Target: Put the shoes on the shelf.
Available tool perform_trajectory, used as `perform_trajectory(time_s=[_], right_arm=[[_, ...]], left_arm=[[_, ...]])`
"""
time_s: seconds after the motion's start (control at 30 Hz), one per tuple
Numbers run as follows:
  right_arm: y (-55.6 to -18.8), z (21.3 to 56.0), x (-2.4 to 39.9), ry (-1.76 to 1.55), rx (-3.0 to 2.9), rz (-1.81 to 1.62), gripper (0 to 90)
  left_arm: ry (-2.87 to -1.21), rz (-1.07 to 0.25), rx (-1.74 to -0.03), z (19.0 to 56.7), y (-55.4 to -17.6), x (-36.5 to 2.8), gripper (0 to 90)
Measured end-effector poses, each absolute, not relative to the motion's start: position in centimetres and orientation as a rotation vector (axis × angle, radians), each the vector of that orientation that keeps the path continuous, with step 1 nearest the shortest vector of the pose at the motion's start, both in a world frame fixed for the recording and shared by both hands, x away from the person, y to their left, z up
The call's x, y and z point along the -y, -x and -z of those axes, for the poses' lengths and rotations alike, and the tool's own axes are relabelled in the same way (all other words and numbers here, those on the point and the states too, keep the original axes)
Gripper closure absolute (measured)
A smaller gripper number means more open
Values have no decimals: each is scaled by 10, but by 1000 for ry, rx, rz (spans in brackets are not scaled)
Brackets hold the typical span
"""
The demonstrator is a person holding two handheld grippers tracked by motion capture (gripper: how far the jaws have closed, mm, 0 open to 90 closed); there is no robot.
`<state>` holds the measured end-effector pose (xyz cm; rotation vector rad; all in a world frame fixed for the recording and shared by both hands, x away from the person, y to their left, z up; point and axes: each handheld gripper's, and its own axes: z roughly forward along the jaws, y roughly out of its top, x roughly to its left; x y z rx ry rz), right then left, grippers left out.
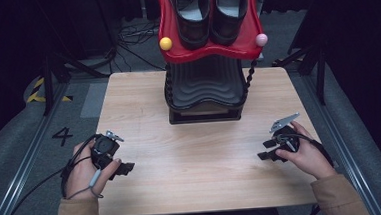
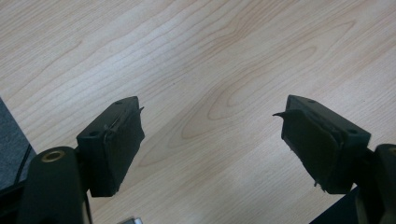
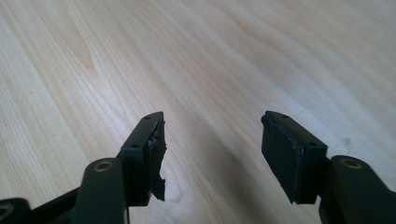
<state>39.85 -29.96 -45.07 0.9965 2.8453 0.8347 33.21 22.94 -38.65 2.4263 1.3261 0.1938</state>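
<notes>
floor marked "4"; both tools spread apart.

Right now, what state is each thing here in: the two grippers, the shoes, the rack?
Left gripper: open, empty, low over the bare table.
Right gripper: open, empty, over bare table.
Shoes: a black pair, side by side on the red tray, untouched.
Black tray: the rack's lower tier, empty.
</notes>
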Motion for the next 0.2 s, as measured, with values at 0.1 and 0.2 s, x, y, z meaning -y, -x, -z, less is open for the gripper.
perform_trajectory(time_s=[0.1,0.2], right_arm=[[-398,452,299,-990,-2845,-812,399],[-397,452,302,-995,-2837,-817,397]], left_arm=[[-2434,-190,-1328,390,-334,-230,210],[-2446,-183,-1322,393,-337,-229,210]])
